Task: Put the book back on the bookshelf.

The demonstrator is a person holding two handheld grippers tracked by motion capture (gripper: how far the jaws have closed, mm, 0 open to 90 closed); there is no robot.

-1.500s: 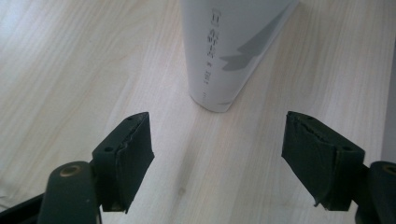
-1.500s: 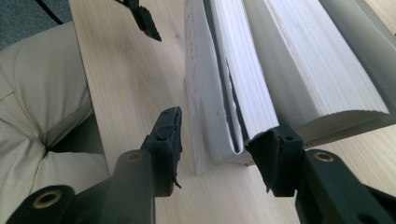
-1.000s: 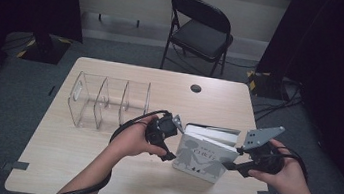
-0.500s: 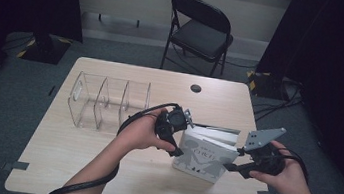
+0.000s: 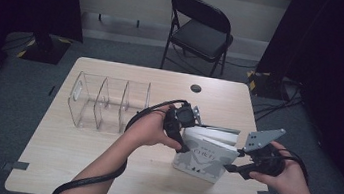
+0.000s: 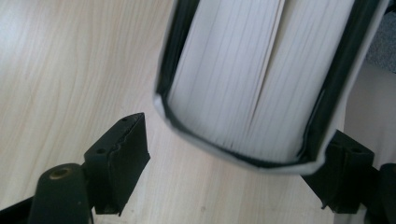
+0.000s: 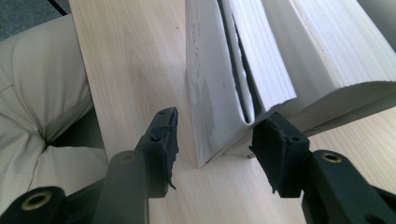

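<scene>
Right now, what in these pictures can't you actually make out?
- Book cover print: too small in the high view.
- Left gripper: its tips are hidden by the hand and the book, high view.
- Book's upper part: cut off by the top edge, left gripper view.
- Clear organiser: contents hard to tell through glare, high view.

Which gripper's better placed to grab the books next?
Probably left. The left gripper already has the thick book between its open jaws; the right gripper only straddles a cover corner, pads apart from it.
</scene>
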